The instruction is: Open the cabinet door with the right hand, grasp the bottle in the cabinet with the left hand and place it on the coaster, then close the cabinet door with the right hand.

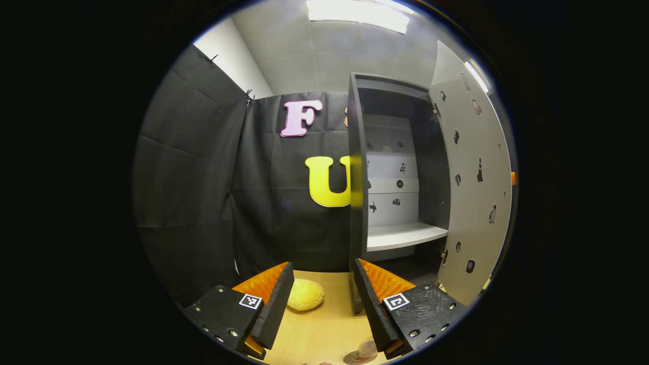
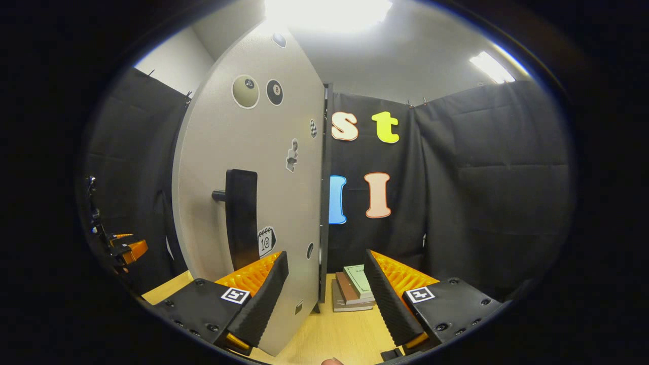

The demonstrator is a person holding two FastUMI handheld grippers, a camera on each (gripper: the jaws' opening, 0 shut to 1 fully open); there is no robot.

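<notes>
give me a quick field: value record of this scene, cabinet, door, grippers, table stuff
cabinet: open, inside shelf bare where visible
door: swung wide, handle ungripped
left gripper: open, empty, facing the cabinet opening
right gripper: open, empty, beside the door's edge
bottle: appears to stand on the coaster at the left gripper view's bottom edge, partly cut off
table: yellow round object; book stack
</notes>
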